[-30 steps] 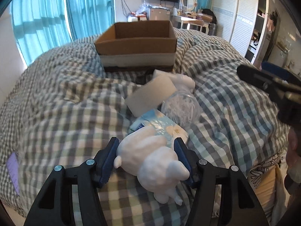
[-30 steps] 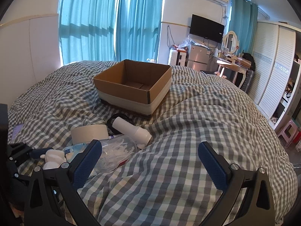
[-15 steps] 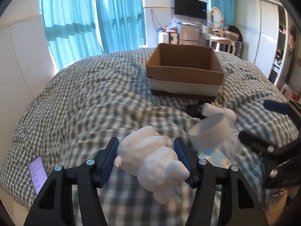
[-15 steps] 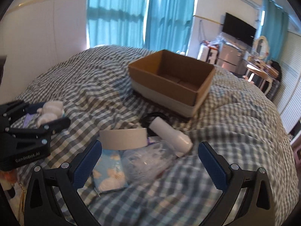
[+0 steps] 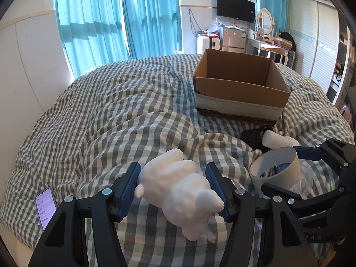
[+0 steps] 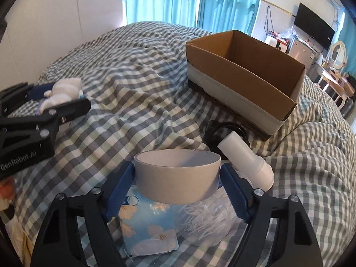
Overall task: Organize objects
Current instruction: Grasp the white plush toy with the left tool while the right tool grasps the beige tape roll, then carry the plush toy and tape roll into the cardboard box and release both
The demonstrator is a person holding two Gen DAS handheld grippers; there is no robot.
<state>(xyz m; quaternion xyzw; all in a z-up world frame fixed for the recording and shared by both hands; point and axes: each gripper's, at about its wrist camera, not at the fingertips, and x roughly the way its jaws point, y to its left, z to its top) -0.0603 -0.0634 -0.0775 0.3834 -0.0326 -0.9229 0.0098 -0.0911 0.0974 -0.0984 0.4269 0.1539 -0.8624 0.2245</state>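
Note:
My left gripper (image 5: 174,188) is shut on a white plush toy (image 5: 180,191) and holds it above the checked bedspread; the toy also shows in the right wrist view (image 6: 64,92). My right gripper (image 6: 178,179) is shut on a grey cardboard tape ring (image 6: 176,175), which also shows in the left wrist view (image 5: 274,169). An open cardboard box (image 5: 240,89) stands further back on the bed, also in the right wrist view (image 6: 242,77). Under the ring lie a blue flowered tissue pack (image 6: 149,227), a clear bag of plastic items (image 6: 204,220) and a white pipe elbow (image 6: 247,158).
A black round object (image 6: 227,129) lies between the pipe elbow and the box. A phone (image 5: 45,208) with a lit screen lies at the bed's left edge. Curtains, a wardrobe and a desk stand beyond the bed.
My left gripper carried the plush toy up and to the left. My right gripper moved down to the pile and closed on the tape ring.

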